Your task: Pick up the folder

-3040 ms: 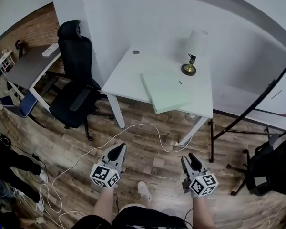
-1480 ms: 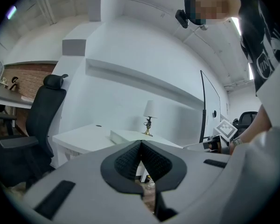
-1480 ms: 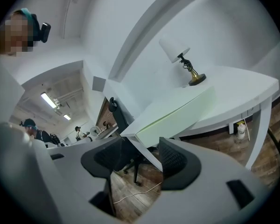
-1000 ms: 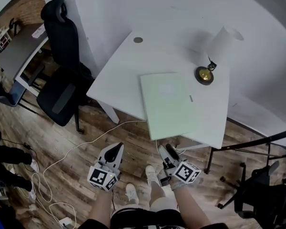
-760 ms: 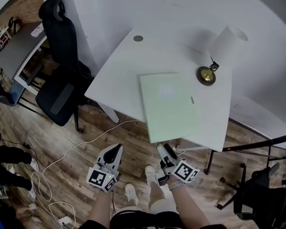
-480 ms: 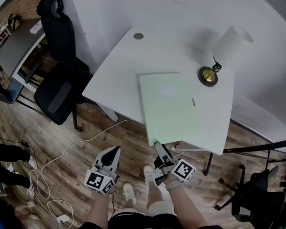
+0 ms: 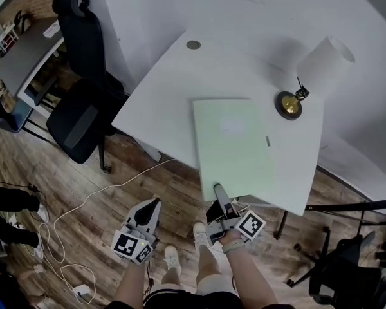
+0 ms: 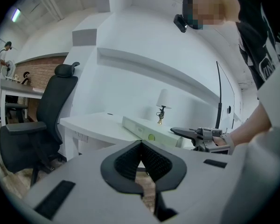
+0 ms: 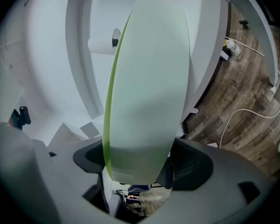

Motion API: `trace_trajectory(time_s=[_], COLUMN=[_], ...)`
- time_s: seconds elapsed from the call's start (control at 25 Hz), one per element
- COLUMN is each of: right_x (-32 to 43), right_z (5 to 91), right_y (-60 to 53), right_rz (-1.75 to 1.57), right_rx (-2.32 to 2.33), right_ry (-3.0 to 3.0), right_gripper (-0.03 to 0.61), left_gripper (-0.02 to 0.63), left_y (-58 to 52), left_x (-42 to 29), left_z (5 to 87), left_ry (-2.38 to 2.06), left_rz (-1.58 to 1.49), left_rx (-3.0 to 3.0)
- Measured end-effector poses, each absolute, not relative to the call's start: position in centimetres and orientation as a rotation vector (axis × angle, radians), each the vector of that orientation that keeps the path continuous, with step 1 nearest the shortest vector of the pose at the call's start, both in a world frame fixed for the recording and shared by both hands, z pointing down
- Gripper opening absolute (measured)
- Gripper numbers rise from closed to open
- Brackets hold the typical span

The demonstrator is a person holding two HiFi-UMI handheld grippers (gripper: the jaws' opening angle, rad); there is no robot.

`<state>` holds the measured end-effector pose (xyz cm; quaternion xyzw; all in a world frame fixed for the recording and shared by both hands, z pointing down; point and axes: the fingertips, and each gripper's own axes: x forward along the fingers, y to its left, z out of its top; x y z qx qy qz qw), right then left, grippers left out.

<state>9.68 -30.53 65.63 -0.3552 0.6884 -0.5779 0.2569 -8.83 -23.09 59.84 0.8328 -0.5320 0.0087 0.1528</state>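
Wood-plank floor (image 7: 83, 172) underneath, and on it a white table (image 7: 180, 89) set against the white wall. To the table's left sits a black office chair (image 7: 83, 102), just beside its corner.

On to the pale green folder (image 7: 235, 150): it lies flat on the right half of the table, closed, and its near end sticks out past the table's front edge. A lamp with a white shade (image 7: 321, 60) and a brass base stands just beyond the folder's far right corner, close by it but not touching.

The right gripper (image 7: 219, 190) is level with that overhanging end and rolled onto its side. Its jaws have just been opening, they're spread wide, and the folder's near end is between them. In the right gripper view the folder (image 9: 147, 87) fills the gap, but the pads aren't clamped on it.

The left gripper (image 7: 153, 205) hangs low over the floor, well short of the table, jaws pinched together with nothing in them.

A white cable (image 7: 103, 192) snakes across the planks, and a small round grommet (image 7: 193, 44) sits near the table's far edge.
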Motion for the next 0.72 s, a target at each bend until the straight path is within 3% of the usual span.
trace_trajectory(time_s=[0.6, 0.72], right_x=[8.3, 8.4], right_z=[65.7, 65.9], right_y=[-32.5, -32.4], right_rz=[-1.625, -1.625], right_rx=[-0.829, -0.841], right_ry=[1.712, 1.728], right_gripper=[0.366, 0.321], left_gripper=[0.014, 0.014], left_y=[-22.8, -22.6], left_x=[-9.6, -9.9], left_z=[60.9, 61.1], left_ry=[-1.536, -1.539], left_rz=[0.025, 0.038], left_rx=[2.349, 2.359])
